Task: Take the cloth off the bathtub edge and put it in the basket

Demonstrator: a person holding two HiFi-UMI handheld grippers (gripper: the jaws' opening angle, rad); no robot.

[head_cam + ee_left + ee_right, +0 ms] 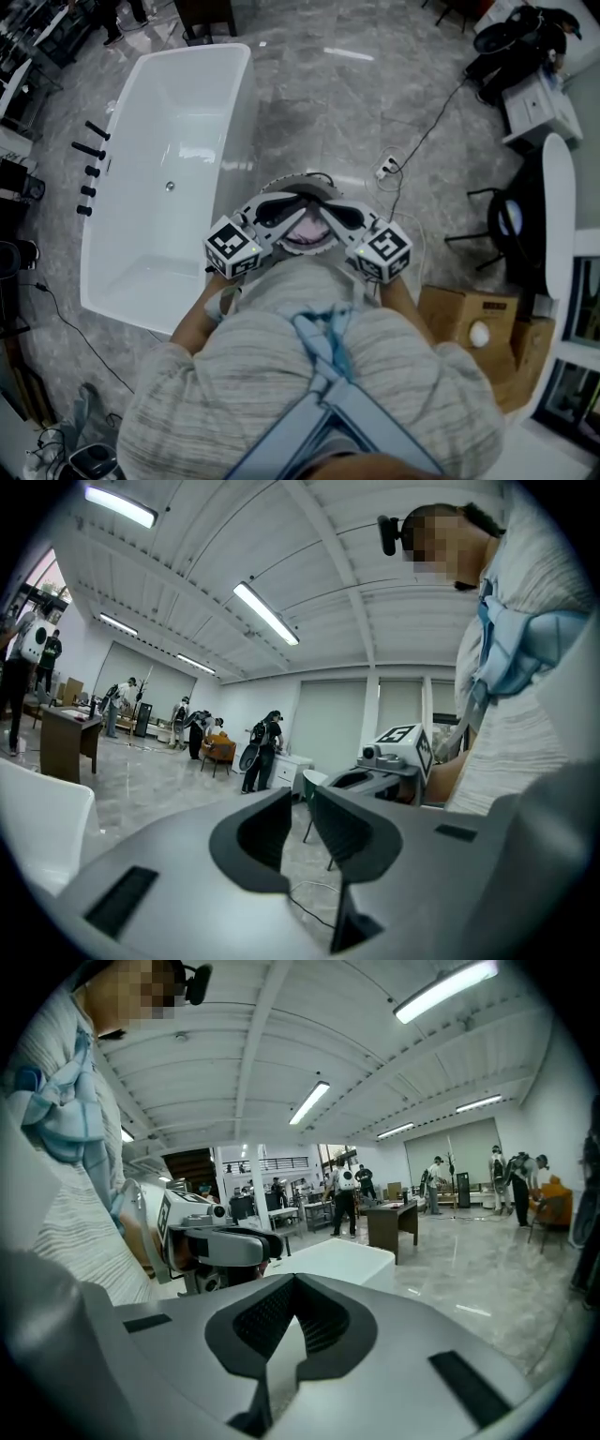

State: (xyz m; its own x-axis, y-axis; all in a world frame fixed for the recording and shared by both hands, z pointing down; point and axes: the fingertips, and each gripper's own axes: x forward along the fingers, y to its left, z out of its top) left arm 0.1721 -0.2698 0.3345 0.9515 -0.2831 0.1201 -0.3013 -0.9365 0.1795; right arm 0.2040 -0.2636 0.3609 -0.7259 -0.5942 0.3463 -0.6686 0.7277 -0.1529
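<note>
Two tools hang side by side at the middle of the head view, above the round basket (298, 178). The pinkish cloth (305, 234) lies inside the basket, under and between them, touching neither. The left tool (302, 817) stands a narrow slit open with only floor showing through it. The right tool (295, 1321) is fully closed and empty. The white bathtub (169, 169) fills the upper left.

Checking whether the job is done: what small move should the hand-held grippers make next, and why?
Probably just draw both back and stop. The left hand-held gripper has a narrow empty gap, the right hand-held gripper is shut on nothing, the bathtub rim looks bare, and something pinkish, perhaps the cloth, lies in the basket below them.
</note>
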